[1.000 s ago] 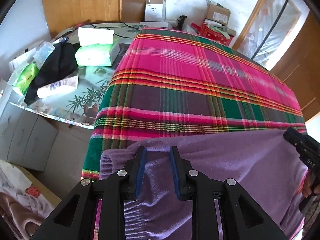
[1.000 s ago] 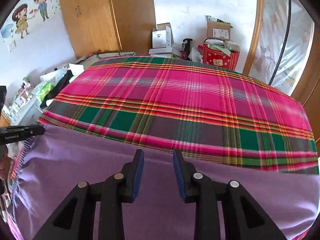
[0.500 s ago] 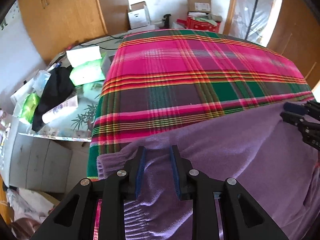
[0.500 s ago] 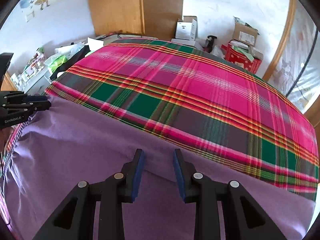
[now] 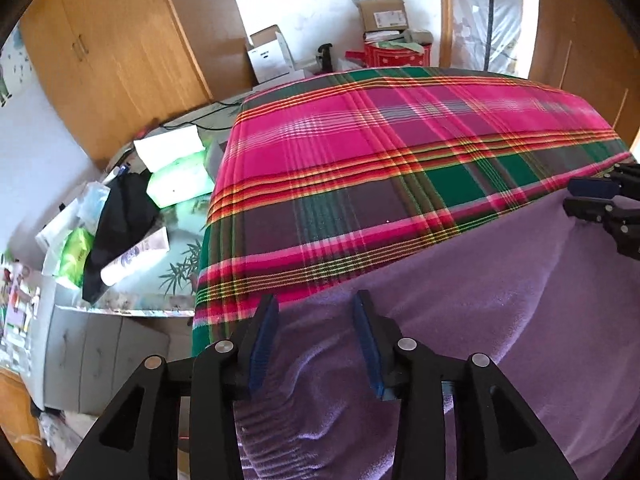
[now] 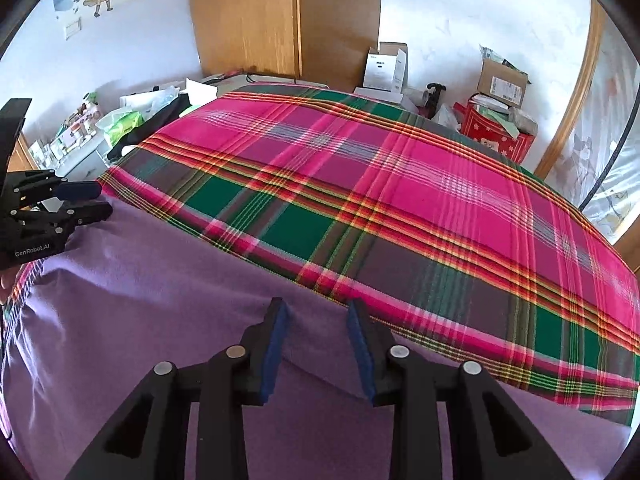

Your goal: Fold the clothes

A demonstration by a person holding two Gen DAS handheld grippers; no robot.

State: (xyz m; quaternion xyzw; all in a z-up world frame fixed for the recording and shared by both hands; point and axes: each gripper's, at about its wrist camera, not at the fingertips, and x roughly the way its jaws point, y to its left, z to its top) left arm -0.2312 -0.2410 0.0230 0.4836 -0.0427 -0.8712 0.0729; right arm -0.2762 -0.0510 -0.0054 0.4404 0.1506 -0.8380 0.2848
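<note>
Purple garment point(image 5: 460, 320) lies along the near edge of the plaid bed cover point(image 5: 380, 168), long axis running side to side. Left gripper point(image 5: 316, 336) sits at its elastic end (nearer the cover's corner), jaws opening, cloth betw. but not pinched. Right gripper point(image 6: 318, 340) is closing over the far-side hem, pads not yet pressing.

My left gripper point(image 5: 314, 320) and right gripper point(image 6: 318, 322) are showing matt black plastic bodies, dull metal rivets and ribbed blue rubbery pads on the jaws. The purple garment point(image 5: 500, 300) is lying as a soft, fuzzy, matt knit. The plaid blanket point(image 6: 400, 200) is reading as flat woven cloth. The wardrobe point(image 6: 256, 16) is showing smooth, satin wood. The side surface point(image 5: 176, 272) is gleaming, glossy. The boxes point(image 6: 502, 80) are looking like matt cardboard.
</note>
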